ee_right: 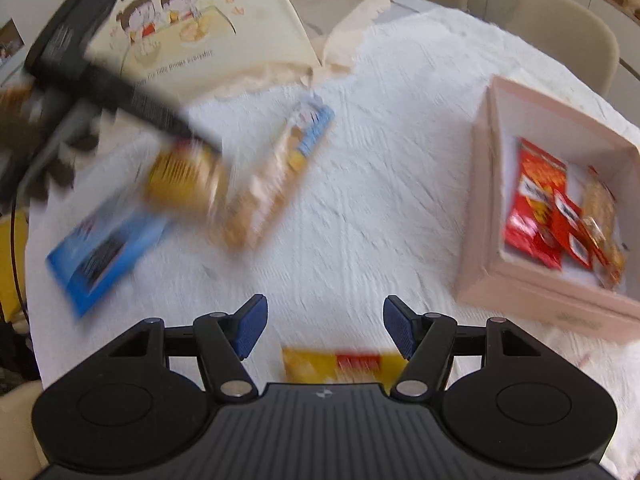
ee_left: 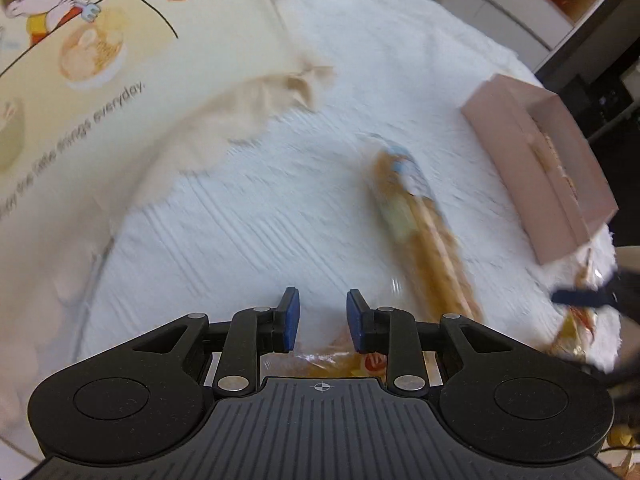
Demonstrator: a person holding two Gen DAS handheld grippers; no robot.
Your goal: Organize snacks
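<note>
My left gripper (ee_left: 322, 320) has a yellow-orange snack packet (ee_left: 324, 354) between the lower part of its blue pads; in the right wrist view this packet (ee_right: 184, 180) hangs at its tip, blurred. A long biscuit pack (ee_left: 416, 224) with a blue end lies on the white cloth ahead of it. My right gripper (ee_right: 324, 328) stands open above a yellow-and-red packet (ee_right: 344, 364) lying on the cloth, pads apart from it. The pink box (ee_right: 560, 292) to its right holds red packets (ee_right: 536, 204) and a biscuit pack.
A blue snack pack (ee_right: 104, 248) lies at the left on the white cloth (ee_right: 380, 200). A cream cartoon-printed bag (ee_left: 80, 60) stands at the back left. Pale chairs (ee_right: 560, 28) ring the round table's far side.
</note>
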